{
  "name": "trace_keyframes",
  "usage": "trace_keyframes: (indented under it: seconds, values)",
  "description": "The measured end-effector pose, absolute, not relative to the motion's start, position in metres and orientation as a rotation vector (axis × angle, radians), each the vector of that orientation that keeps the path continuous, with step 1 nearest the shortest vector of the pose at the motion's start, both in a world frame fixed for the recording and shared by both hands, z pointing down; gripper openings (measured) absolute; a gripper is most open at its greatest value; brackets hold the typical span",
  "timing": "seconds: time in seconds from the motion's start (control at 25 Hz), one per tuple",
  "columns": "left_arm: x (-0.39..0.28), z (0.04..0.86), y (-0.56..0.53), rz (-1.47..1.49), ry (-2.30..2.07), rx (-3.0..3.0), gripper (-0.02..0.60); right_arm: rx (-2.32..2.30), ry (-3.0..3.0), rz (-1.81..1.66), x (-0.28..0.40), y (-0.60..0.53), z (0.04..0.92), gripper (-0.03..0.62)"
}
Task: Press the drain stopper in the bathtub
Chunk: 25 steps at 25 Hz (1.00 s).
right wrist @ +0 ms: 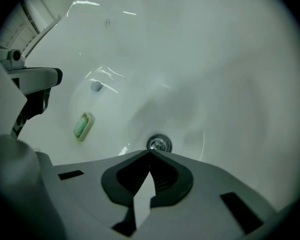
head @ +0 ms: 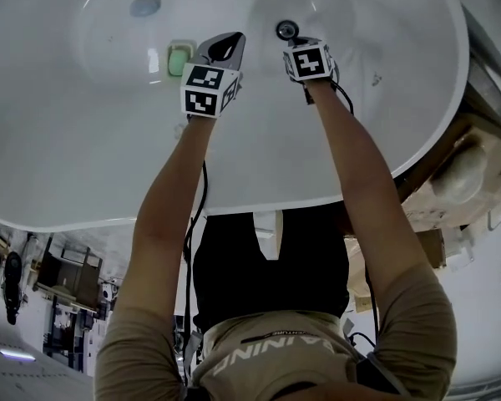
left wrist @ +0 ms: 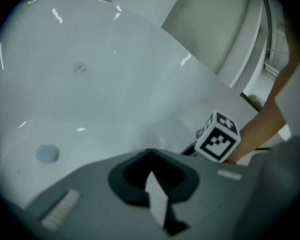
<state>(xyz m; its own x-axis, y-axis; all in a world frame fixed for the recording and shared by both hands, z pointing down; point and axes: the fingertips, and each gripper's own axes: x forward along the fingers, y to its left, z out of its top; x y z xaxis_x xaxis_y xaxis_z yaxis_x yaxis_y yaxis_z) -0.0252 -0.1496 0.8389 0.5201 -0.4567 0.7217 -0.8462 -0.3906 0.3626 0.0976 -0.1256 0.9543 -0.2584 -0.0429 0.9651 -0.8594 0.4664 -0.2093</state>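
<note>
Right claw (head: 297, 43) hangs just beside the stopper (head: 286, 30) on the tub (head: 384, 140) floor, left claw (head: 225, 47) nearby. Left gripper view: jaws together, empty. Right gripper view: jaws together too, stopper (right wrist: 159, 144) just past them, so I'd centre over it, then press straight down.

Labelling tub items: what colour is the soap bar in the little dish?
The soap bar is green, clearest in the right gripper view.
</note>
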Motion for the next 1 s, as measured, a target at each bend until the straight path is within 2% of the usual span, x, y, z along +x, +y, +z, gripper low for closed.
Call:
trace_keyframes:
  seconds: [0.8,1.0]
  values:
    - [-0.010,0.595,-0.107,0.637,-1.136,2.047,0.002,0.891,-1.801,1.066,0.118,-0.089,0.664,0.012]
    - [-0.002,0.528,-0.099,0.632,-1.122,2.095,0.002,0.866,-1.865,0.980,0.123,-0.082,0.592,0.012]
